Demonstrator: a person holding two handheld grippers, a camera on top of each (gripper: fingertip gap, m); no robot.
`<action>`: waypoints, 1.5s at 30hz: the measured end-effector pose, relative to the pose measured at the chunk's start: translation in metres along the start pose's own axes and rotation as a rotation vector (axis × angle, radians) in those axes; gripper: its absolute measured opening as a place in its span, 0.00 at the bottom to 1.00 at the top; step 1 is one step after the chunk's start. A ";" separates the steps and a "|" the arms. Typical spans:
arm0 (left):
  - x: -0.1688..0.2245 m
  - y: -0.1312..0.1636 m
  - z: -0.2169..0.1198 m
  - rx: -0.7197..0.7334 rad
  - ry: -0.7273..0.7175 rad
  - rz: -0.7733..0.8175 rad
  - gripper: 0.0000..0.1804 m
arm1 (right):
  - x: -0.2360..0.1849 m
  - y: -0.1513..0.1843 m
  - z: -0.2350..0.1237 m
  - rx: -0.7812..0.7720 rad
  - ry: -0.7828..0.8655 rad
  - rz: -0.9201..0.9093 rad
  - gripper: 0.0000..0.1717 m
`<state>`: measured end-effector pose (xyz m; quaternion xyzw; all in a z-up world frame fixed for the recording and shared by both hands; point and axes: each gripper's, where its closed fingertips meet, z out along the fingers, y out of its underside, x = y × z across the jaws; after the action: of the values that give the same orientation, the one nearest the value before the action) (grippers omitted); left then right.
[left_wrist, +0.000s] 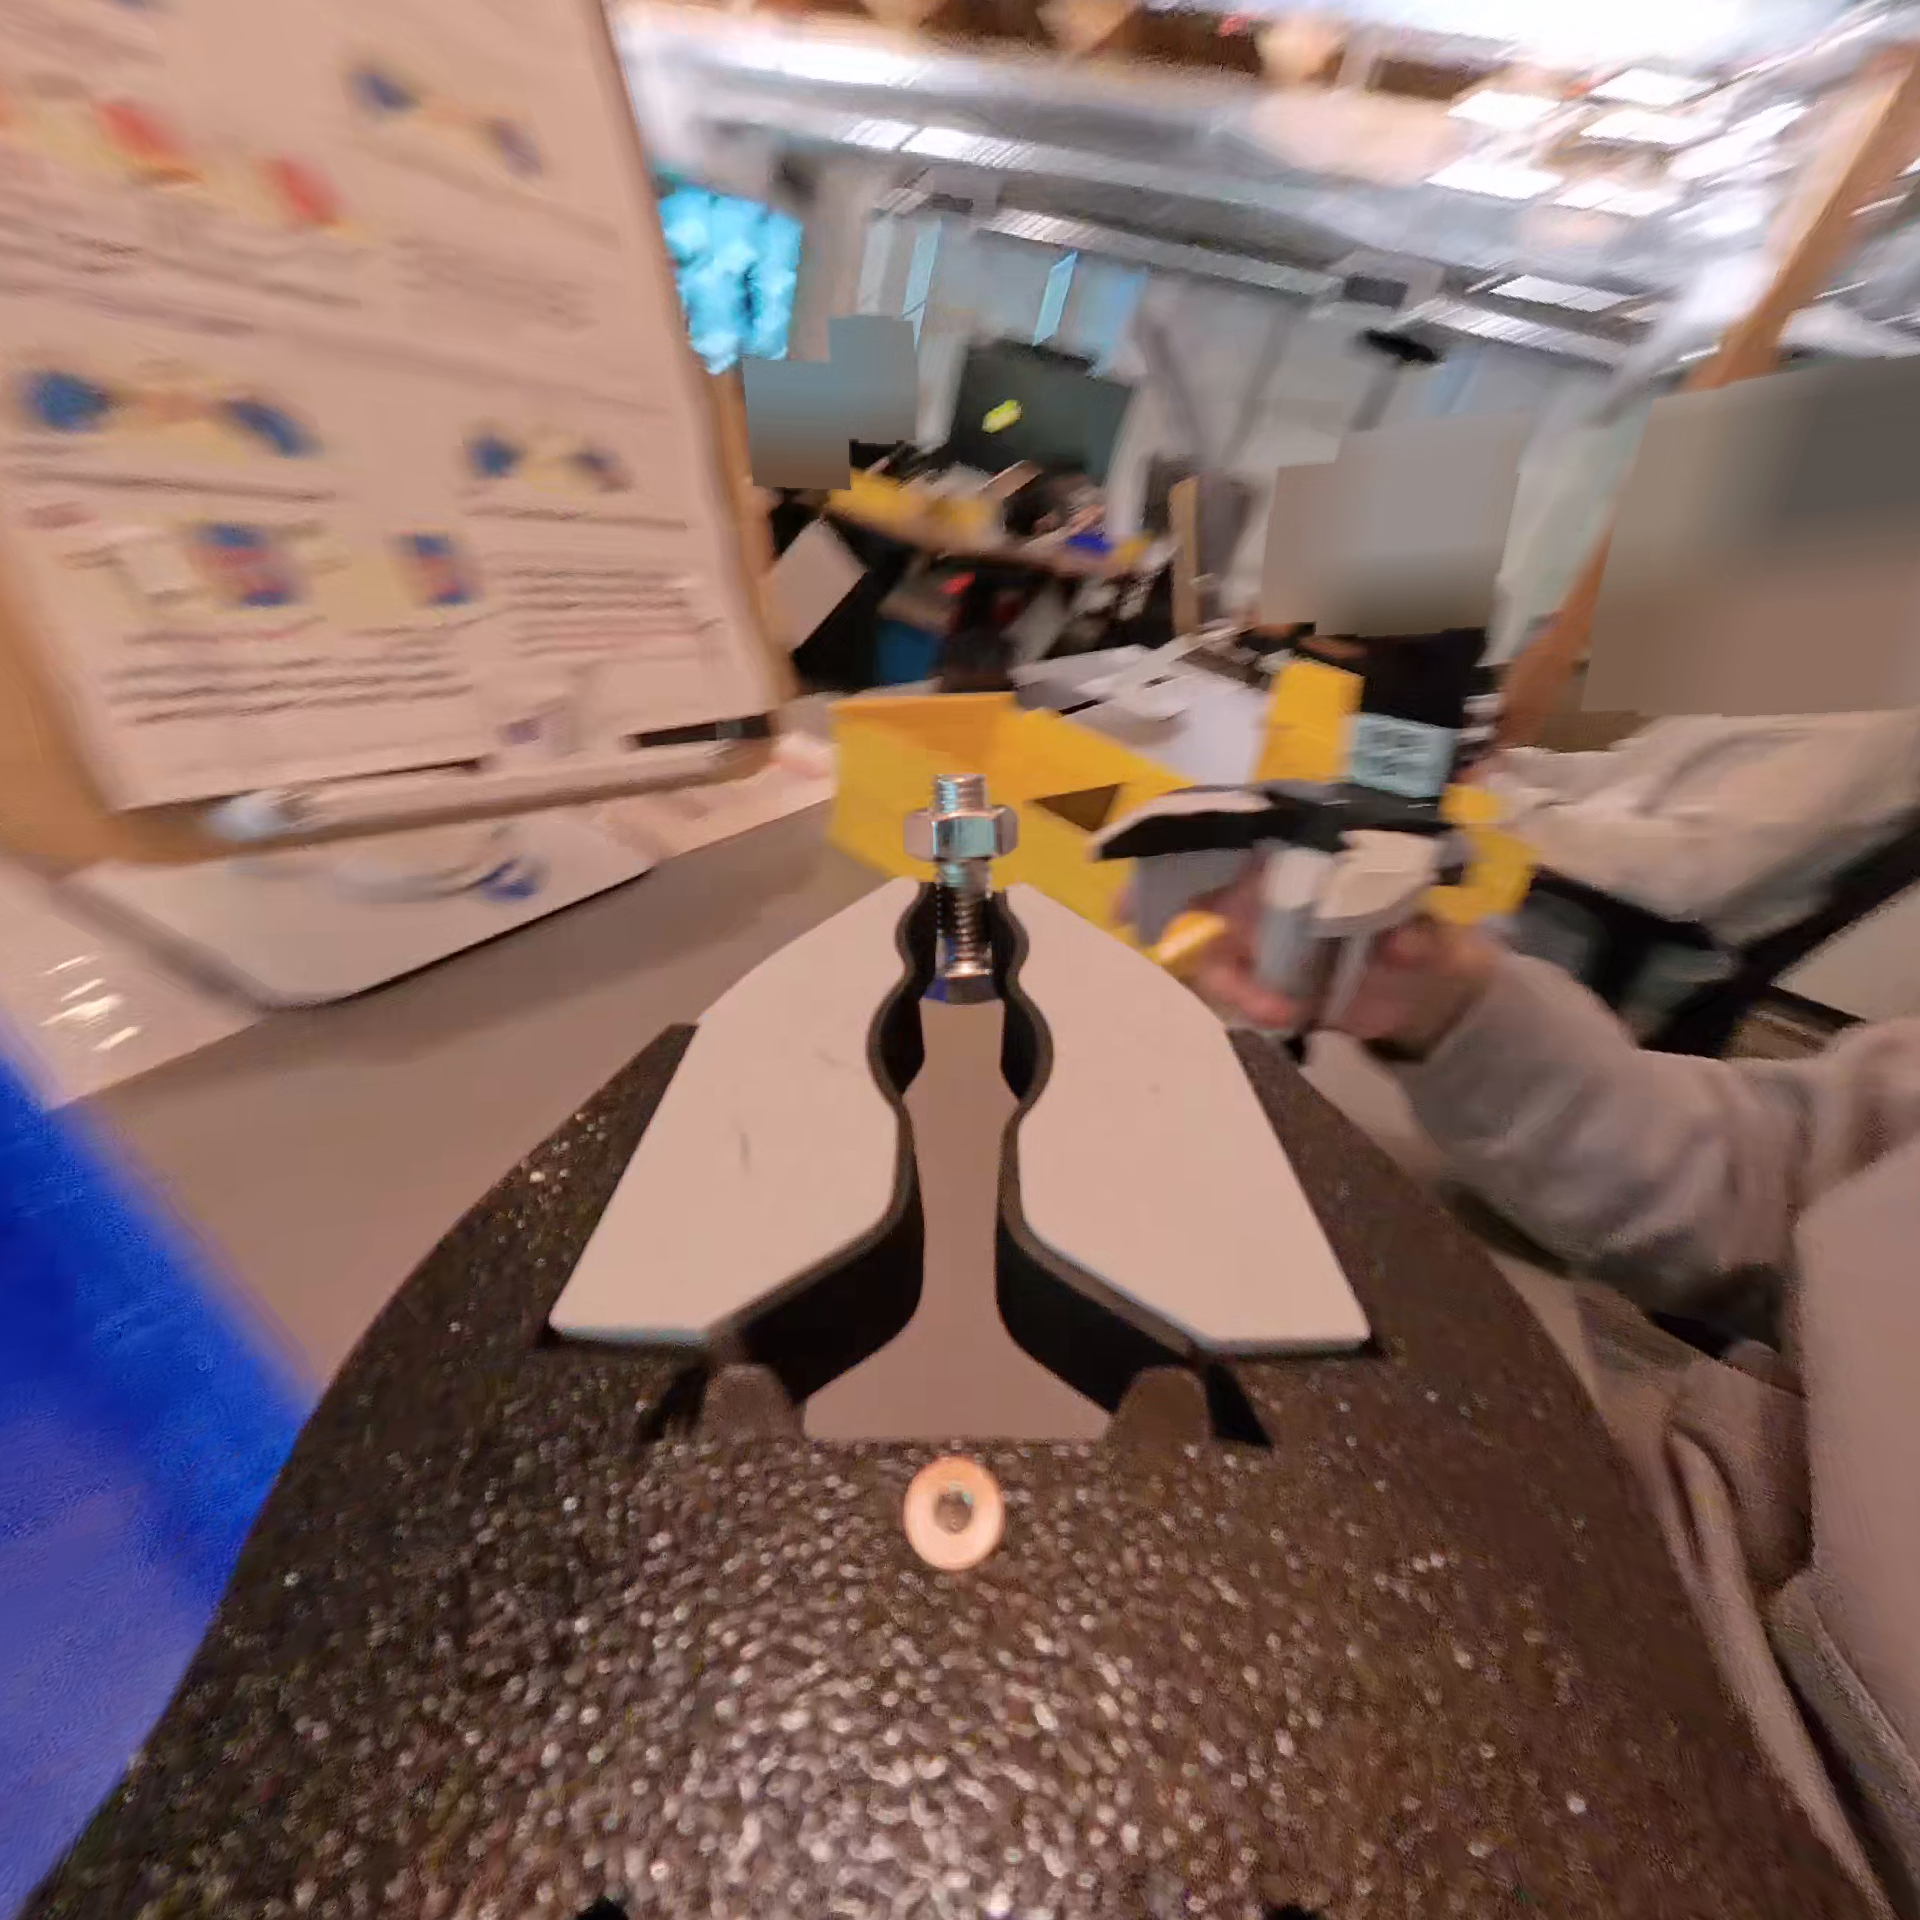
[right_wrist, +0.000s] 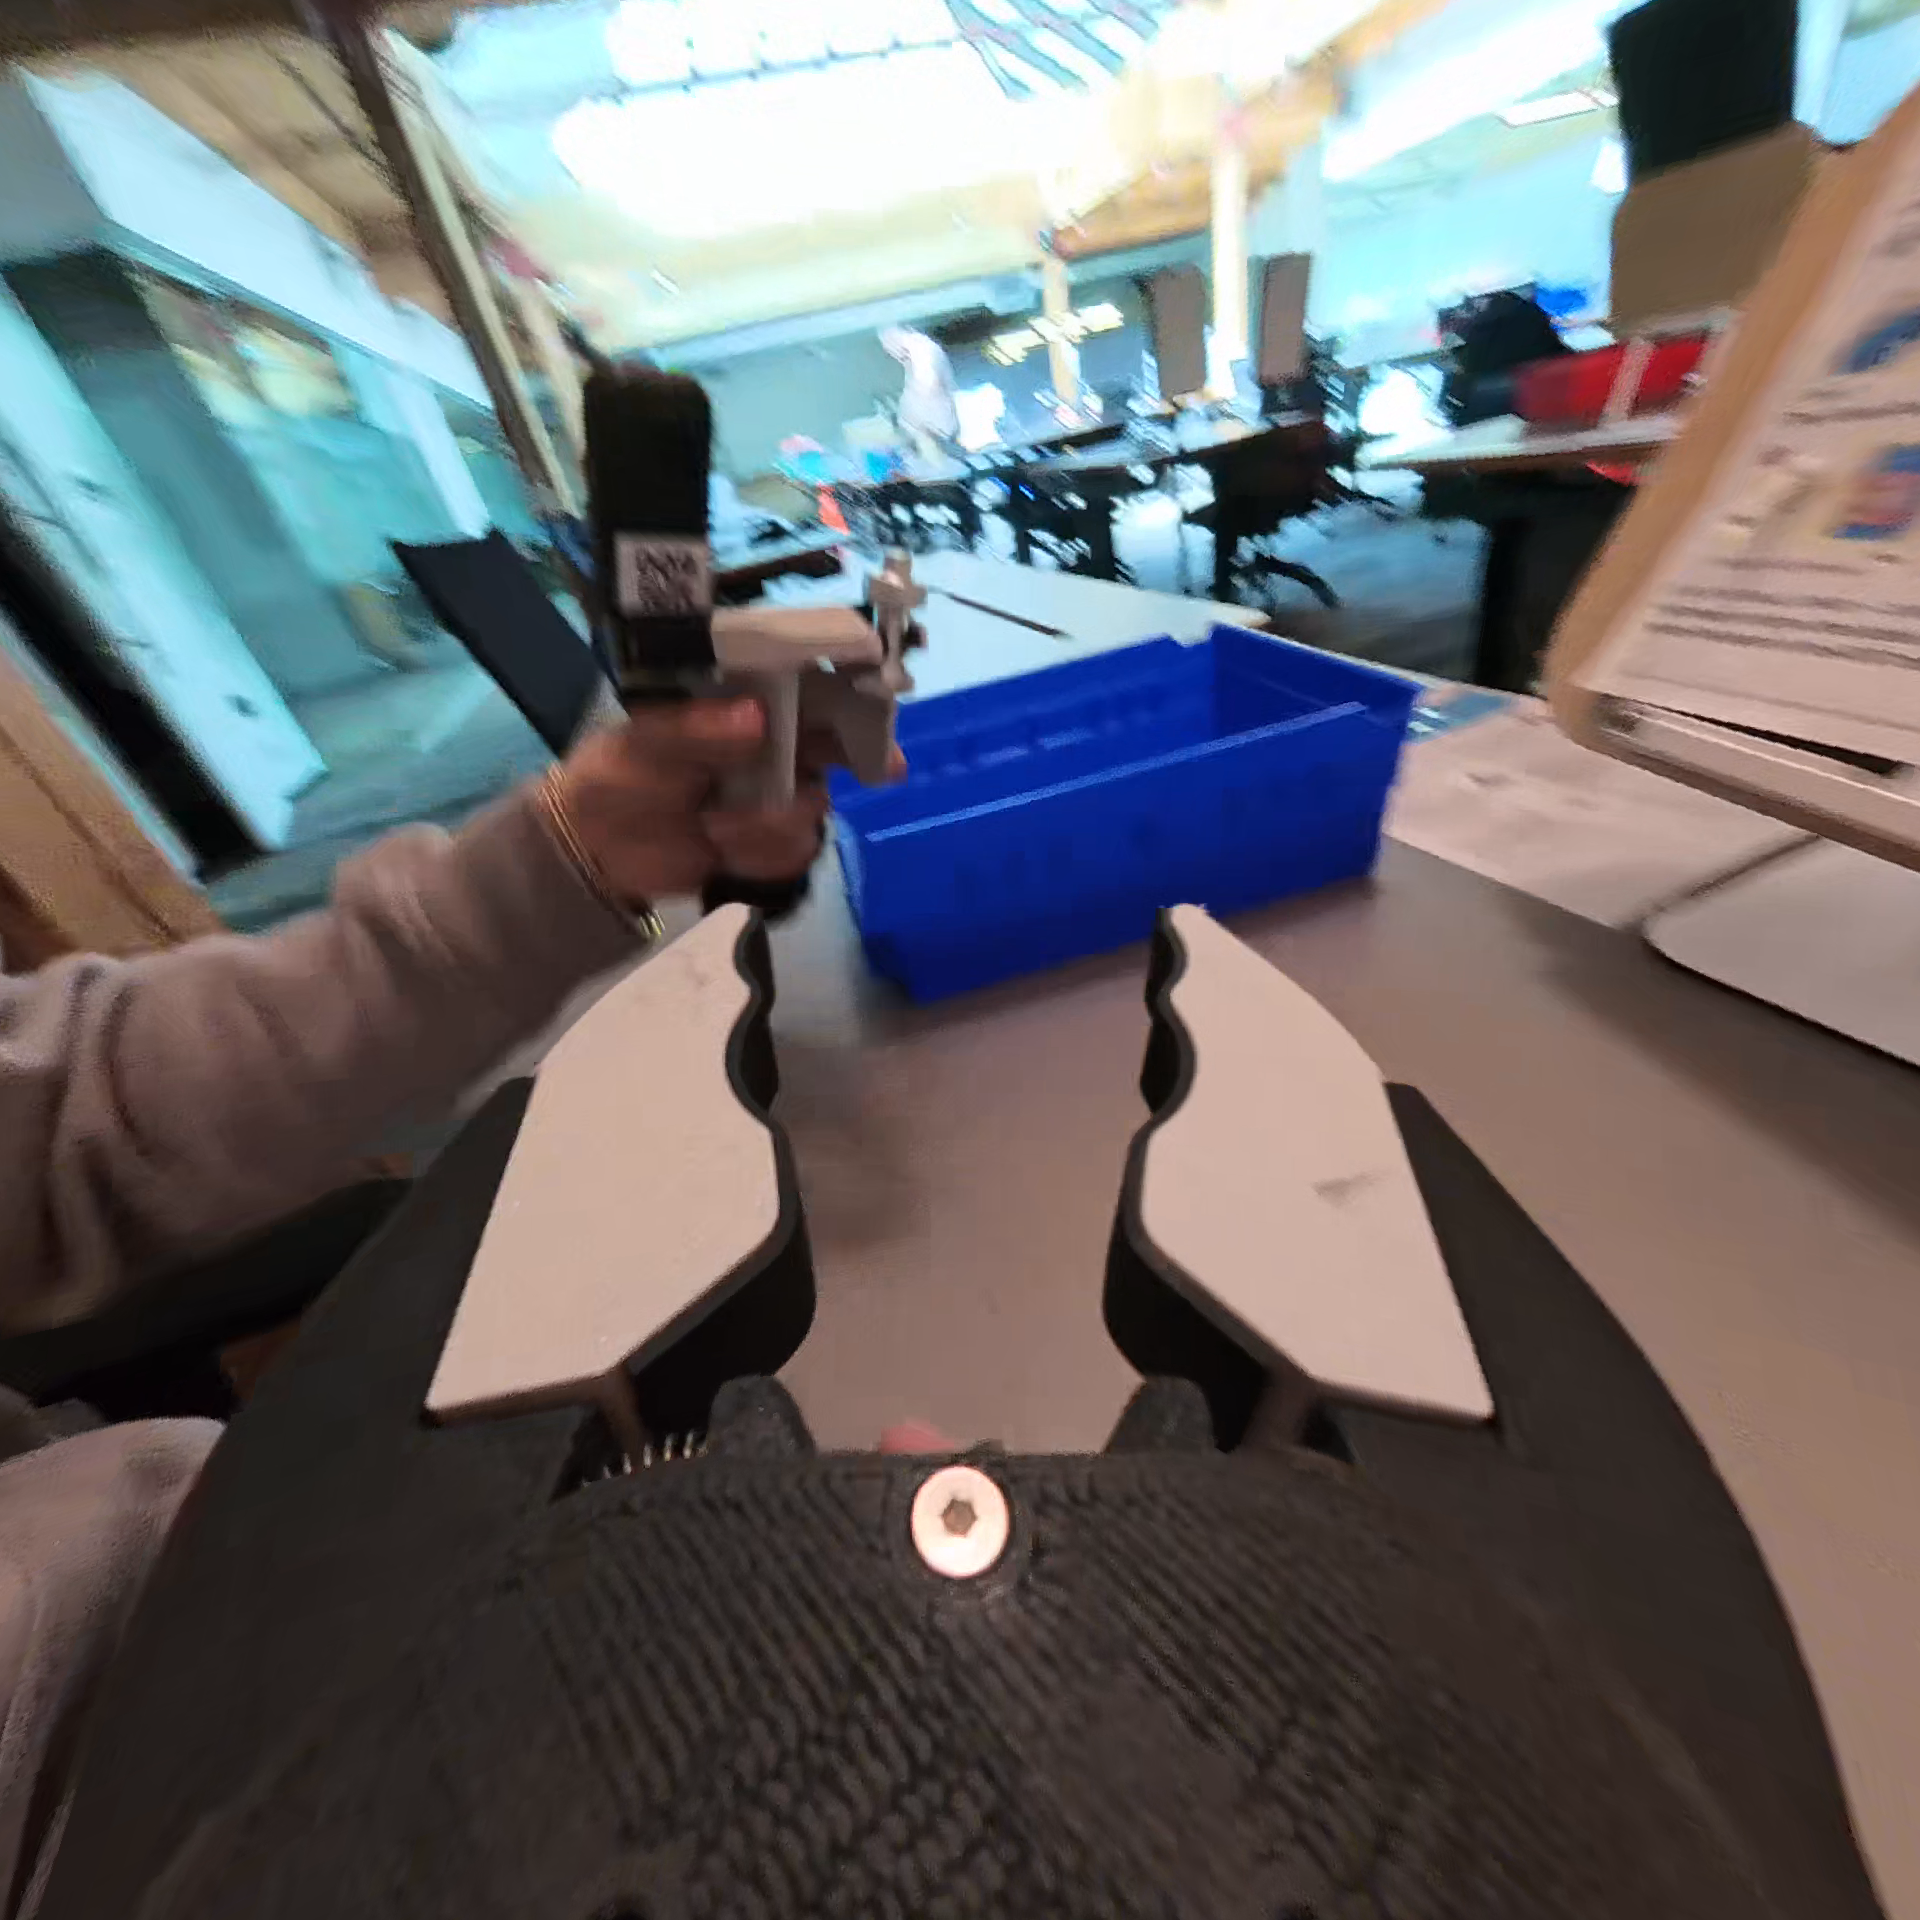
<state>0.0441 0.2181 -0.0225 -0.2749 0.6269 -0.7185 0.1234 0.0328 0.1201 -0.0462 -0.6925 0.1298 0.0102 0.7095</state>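
Left claw (left_wrist: 961, 914) is gripping a silver bolt (left_wrist: 961, 940) by its threaded shank, pads pressing both sides (hex nut (left_wrist: 961, 831) sitting above the tips). Right claw (right_wrist: 961, 977) is standing wide and bare above the grey bench (right_wrist: 1455, 1091), near a blue bin (right_wrist: 1122, 831).

Motion blur smears the printed white instruction sheet (left_wrist: 312, 395), its diagrams unreadable; the blue plastic bin (left_wrist: 94, 1351) is cut off at the left edge.

Left claw (left_wrist: 961, 914) clamped on a bolt (left_wrist: 961, 883), right claw (right_wrist: 961, 971) spread wide
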 end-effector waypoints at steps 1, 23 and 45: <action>0.015 0.008 0.012 0.041 0.060 0.020 0.05 | -0.002 0.001 0.007 0.032 -0.030 0.008 0.41; 0.078 0.081 0.058 0.144 0.269 0.142 0.05 | -0.027 0.026 0.013 0.176 -0.100 -0.060 0.24; 0.086 0.066 0.056 0.216 0.224 0.186 0.05 | -0.038 -0.003 0.008 0.257 -0.078 -0.102 0.26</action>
<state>-0.0065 0.1139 -0.0627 -0.1190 0.5787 -0.7932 0.1475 -0.0021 0.1345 -0.0352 -0.6009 0.0671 -0.0155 0.7964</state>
